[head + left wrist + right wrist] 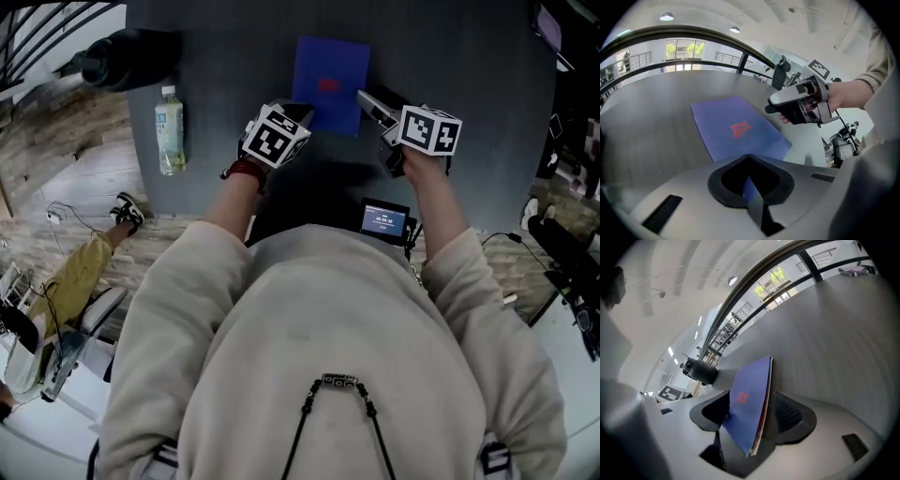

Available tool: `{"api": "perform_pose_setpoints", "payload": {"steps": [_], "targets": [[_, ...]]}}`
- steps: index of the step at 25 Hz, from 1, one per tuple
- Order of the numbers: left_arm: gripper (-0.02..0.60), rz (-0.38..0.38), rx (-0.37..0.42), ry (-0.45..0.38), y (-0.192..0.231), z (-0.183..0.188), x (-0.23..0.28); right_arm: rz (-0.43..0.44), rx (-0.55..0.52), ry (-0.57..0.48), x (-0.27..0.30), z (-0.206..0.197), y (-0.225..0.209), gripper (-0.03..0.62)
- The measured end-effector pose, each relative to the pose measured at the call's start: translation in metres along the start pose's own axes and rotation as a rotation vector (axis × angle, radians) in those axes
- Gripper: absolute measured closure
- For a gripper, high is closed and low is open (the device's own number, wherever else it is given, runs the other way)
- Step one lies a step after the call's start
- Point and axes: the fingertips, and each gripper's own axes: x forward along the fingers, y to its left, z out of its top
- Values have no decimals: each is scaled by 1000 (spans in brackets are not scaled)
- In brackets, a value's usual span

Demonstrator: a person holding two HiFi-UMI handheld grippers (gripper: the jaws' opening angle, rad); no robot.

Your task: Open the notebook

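A blue notebook (330,80) with a red mark lies shut and flat on the dark grey table (469,56). My left gripper (302,114) is at its near left corner. In the left gripper view the jaws (749,161) meet at their tips with a thin blue sliver of the notebook (736,129) between them. My right gripper (373,105) is at the notebook's right edge. In the right gripper view its jaws (751,401) stand wide apart, and the notebook (752,376) passes edge-on between the pads without being pressed. The right gripper (797,101) also shows in the left gripper view.
A clear plastic bottle (170,128) lies on the table to the left. A black bulky object (127,58) sits at the far left corner. A small device with a lit screen (385,221) rests at the table's near edge. Another person's leg and shoe (127,211) are left of the table.
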Motion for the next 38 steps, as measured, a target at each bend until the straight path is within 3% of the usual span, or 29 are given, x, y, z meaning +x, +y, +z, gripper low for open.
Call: {"api": "perform_pose_setpoints", "payload": {"steps": [6,9,14,17,25,30,38], "targets": [[575,26,27,27,1,1,5,-24,-18,51,15,-17,-5,313],[575,-6,10,19,0,2,5,-34,-60,74,21,-25,-2,313],[575,-80,-72,-46,1,3,2,-1,-39,84,24,-30,7,314],[575,-86,-78,-57,2,3,2,10,-43,77,21,-26,11,315],[575,-101,-77,-48,2,1,3,152,-177,60,4,-12,79,315],[575,-97,-56,-55,1,2,2,230,-204,63,7,-14,110,315],[575,-71,-90,-194,3,12,-10,296,-229,70,11,-1,136,315]]}}
